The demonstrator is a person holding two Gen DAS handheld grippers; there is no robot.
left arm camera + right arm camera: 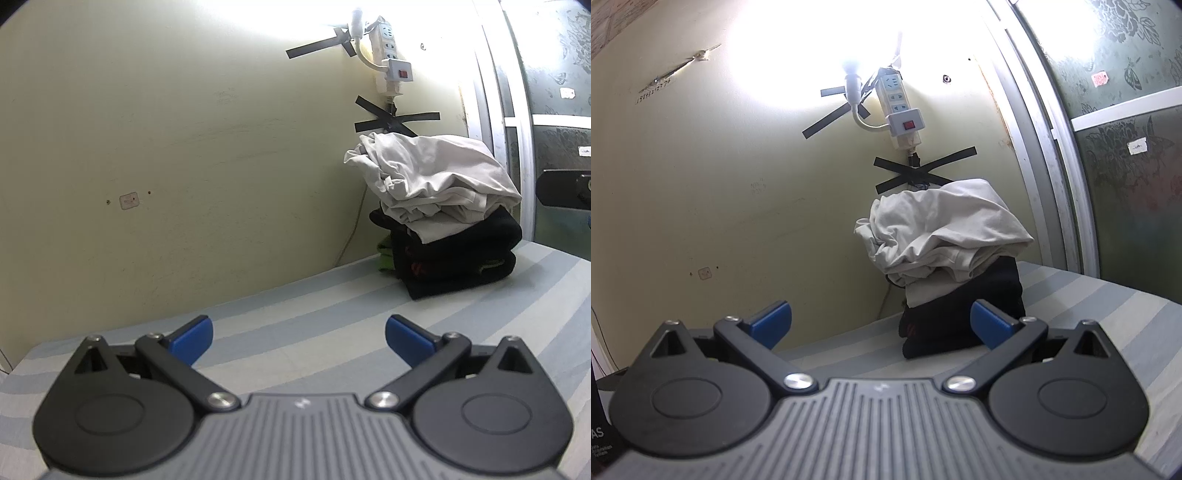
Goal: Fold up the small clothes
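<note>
left gripper [299, 338]: jaws wide, nothing held | right gripper [881, 323]: jaws wide, nothing held | white garment [436, 181] on dark folded clothes [458, 258], striped sheet [295, 302]

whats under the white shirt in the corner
The white shirt sits on folded black clothes; something green peeks out behind. Anything deeper is covered.
</note>
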